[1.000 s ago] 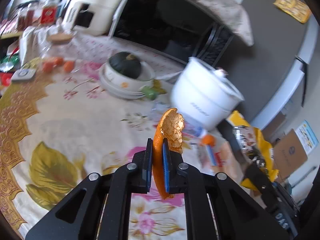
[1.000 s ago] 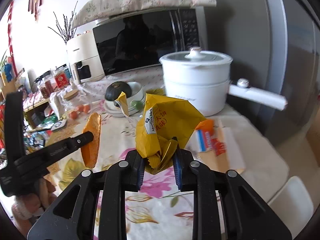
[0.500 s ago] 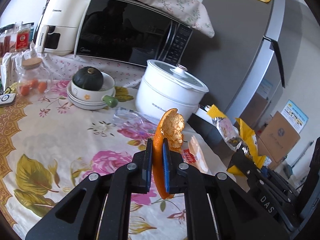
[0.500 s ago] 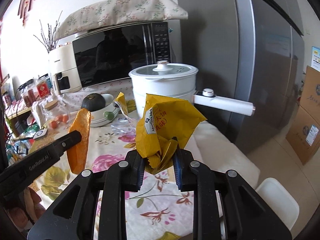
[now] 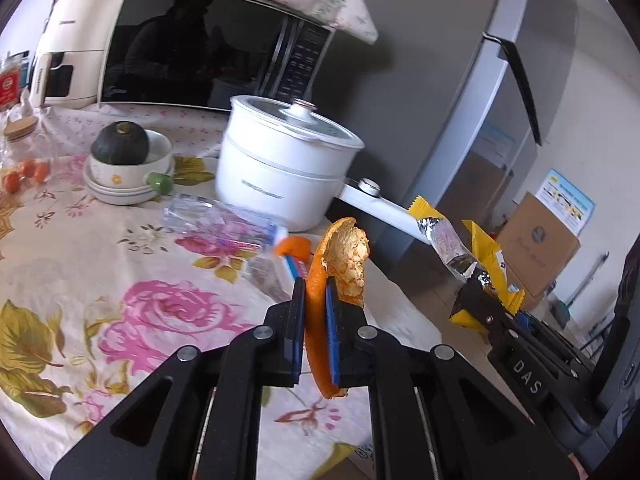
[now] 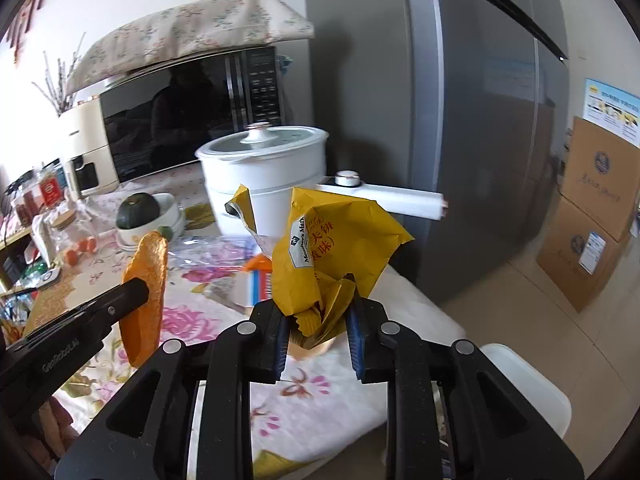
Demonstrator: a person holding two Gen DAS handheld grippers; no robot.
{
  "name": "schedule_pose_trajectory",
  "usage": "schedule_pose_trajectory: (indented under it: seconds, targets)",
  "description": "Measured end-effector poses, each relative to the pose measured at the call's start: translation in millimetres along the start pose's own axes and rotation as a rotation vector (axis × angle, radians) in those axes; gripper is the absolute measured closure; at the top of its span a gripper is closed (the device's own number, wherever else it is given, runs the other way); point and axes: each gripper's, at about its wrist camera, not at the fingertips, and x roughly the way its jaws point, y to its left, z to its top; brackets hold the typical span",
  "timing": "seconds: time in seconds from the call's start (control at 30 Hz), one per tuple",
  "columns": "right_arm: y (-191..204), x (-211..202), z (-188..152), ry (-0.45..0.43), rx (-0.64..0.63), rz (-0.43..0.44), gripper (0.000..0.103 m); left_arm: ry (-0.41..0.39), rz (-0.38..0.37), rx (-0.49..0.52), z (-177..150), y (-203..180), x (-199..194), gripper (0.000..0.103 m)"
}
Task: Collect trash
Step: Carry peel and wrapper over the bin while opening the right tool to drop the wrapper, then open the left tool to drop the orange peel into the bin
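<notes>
The left gripper is clamped on a strip of orange peel, held upright above the flowered tablecloth. The right gripper pinches a crumpled yellow snack wrapper – its label reads "Member's Mark" with red Chinese characters – over the table's edge. Seen from the left wrist, the right tool carries the letters "DAS"; from the right wrist, the left one reads "GenRobot.ai". Behind stand a white lidded pot, whose lettering is too blurred to read, a black microwave and a grey fridge. More litter lies beside the pot – a clear plastic bag
</notes>
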Motion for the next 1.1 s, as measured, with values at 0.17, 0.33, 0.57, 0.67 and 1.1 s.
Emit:
schedule_pose_trajectory:
  seconds: [0.17, 0.33, 0.57, 0.67, 1.1]
  targets:
    - [-23.9, -6.2, -4.4, 0.002, 0.016, -0.042, 0.08, 0.014, -0.029, 0.032, -6.1, -21.0, 5.7, 0.093]
    - [-51.8, -9.8, -10.7, 0.022, 0.037, -0.092, 0.08, 0.037, -0.053, 0.06, -15.4, -41.3, 13.8, 0.093]
    - [-94.4, -15.9, -21.1, 0.046, 0.077, -0.169, 0.08, 0.074, -0.095, 0.107, -30.1, -73.0, 26.1, 0.093]
    - [-112.4, -15.1, -26.1, 0.07, 0.099, -0.206, 0.08, 0.094, -0.12, 0.12, -36.9, -88.5, 32.0, 0.093]
    - [-189.0, -23.2, -48.7, 0.127, 0.238, -0.364, 0.048, 0.23, -0.249, 0.192, -79.5, -166.2, 71.3, 0.093]
